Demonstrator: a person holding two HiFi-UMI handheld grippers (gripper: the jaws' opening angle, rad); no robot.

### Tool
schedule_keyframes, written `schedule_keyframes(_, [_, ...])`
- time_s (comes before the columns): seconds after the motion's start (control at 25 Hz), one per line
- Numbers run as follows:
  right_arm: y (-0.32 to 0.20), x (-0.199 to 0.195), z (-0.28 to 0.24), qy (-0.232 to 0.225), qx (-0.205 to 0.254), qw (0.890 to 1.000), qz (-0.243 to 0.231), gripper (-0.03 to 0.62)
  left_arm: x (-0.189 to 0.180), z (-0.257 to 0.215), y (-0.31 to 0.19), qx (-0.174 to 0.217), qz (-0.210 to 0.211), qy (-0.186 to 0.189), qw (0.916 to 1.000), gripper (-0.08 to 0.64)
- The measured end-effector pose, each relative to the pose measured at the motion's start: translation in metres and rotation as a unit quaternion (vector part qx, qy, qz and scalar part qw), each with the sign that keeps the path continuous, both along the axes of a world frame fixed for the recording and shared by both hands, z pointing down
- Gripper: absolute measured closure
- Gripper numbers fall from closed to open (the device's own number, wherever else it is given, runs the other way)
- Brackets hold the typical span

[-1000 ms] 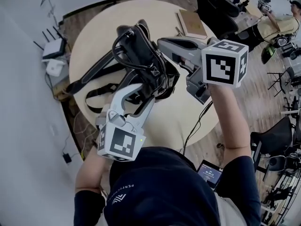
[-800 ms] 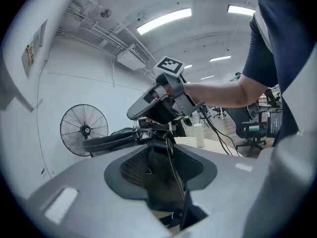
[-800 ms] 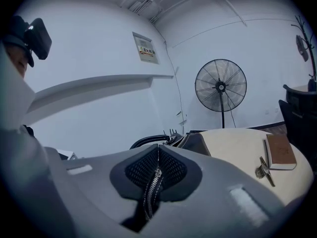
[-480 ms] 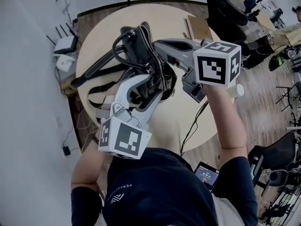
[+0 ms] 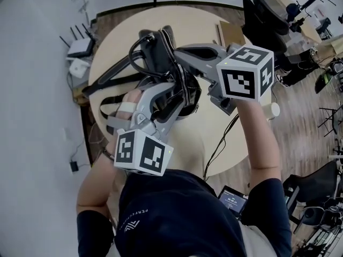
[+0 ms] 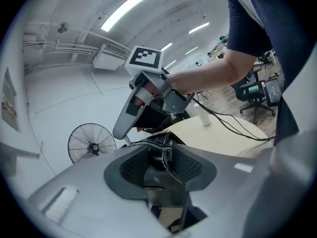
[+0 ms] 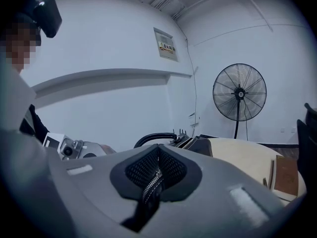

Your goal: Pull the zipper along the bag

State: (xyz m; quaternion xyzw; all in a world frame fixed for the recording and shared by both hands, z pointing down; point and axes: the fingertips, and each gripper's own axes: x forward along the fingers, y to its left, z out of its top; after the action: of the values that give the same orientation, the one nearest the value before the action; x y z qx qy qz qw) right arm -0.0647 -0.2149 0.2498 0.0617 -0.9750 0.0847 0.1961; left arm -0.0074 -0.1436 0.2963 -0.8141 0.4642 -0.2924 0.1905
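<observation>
A black bag (image 5: 161,63) lies on the left half of a round beige table (image 5: 214,138), its shoulder straps (image 5: 107,82) trailing toward the table's left edge and its carry handle (image 5: 140,58) arching up near the far end. Both grippers meet at the bag's open top edge. The left gripper (image 5: 170,98) reaches in from the near side, the person's left hand (image 5: 128,108) wrapped round its grip. In the left gripper view its jaws are closing with a fold of the bag's black rim between them, and the mesh pads (image 6: 131,167) lie against that fold on either side; a line of zipper teeth runs across just beyond them. The right gripper (image 5: 181,52) comes in from the right, its marker cube (image 5: 244,79) held high above the table. Its jaws are pressed together on the zipper (image 7: 152,182), whose metal teeth show in the narrow seam between the pads; whether the slider itself is in that pinch cannot be told. A brown notebook (image 5: 231,32) lies on the far right part of the table, well apart from the bag. A black cable (image 5: 222,143) hangs over the table's near edge. A white router (image 5: 81,48) sits on the floor to the left of the table, and a standing fan (image 7: 239,92) is against the wall.
</observation>
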Motion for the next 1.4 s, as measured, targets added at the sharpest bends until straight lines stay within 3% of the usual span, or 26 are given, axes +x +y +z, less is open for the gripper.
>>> schedule_keyframes(0.36, [0.000, 0.001, 0.003, 0.004, 0.014, 0.999, -0.038, 0.584, -0.002, 0.000, -0.003, -0.016, 0.001, 0.012, 0.9998, 0.434])
schedule_keyframes(0.76, [0.004, -0.008, 0.005, 0.034, 0.112, 0.990, -0.074, 0.583, -0.004, 0.005, 0.000, -0.038, 0.019, 0.002, 0.9991, 0.442])
schedule_keyframes(1.4, [0.009, -0.008, 0.010, 0.062, 0.169, 0.979, -0.100, 0.574, -0.006, 0.006, 0.002, -0.065, 0.027, 0.016, 0.9974, 0.442])
